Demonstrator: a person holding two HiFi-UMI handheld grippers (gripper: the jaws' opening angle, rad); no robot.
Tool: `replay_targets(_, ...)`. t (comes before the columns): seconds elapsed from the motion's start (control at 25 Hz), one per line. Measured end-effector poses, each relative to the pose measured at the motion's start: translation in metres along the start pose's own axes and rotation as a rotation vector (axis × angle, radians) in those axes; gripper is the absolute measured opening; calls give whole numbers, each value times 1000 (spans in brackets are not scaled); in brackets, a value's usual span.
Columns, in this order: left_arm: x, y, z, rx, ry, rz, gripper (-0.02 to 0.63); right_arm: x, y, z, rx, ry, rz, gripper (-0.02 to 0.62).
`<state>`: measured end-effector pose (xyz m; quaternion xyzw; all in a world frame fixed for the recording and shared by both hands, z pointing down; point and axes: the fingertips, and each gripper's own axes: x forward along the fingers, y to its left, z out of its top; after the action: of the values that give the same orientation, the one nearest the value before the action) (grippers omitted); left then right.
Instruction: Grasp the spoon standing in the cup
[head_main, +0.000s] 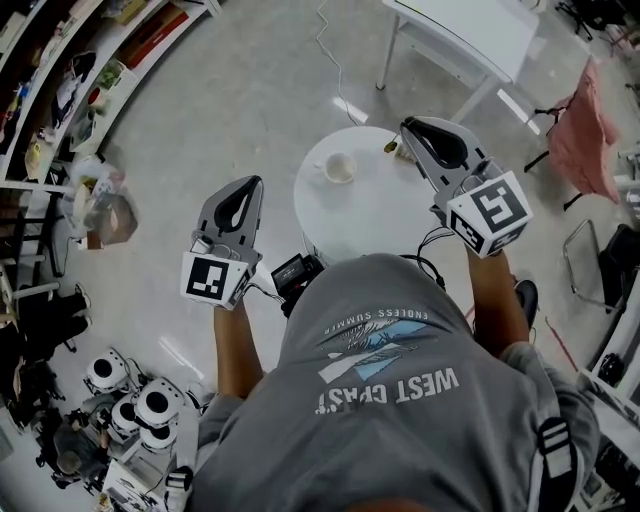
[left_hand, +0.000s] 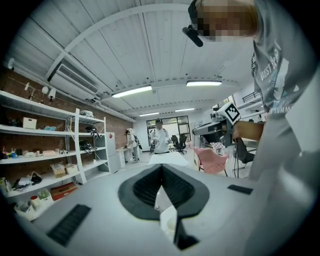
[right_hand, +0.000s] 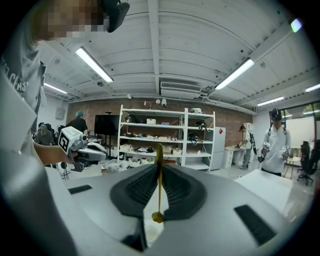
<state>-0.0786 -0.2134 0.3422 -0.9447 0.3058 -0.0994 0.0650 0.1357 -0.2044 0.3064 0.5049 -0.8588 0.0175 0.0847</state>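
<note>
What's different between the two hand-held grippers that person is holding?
The right hand-held gripper is clamped on a gold spoon; the left hand-held gripper is shut on nothing. The right one hangs over the round white table, the left off its edge, over the floor. Both carry a marker cube.

- The round white table (head_main: 345, 225) stands on the grey floor (head_main: 250, 100) right in front of me.
- A white cup (head_main: 340, 167) sits on it, toward the far edge.
</note>
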Motion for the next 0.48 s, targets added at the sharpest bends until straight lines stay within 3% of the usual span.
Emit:
replay_targets(0.16, 5, 3, 9, 0, 1, 3, 5, -2, -7, 13, -5, -5, 2, 26)
replay_targets(0.48, 11, 14, -14, 4, 3, 8, 5, 19, -7, -6, -4, -9, 9, 26)
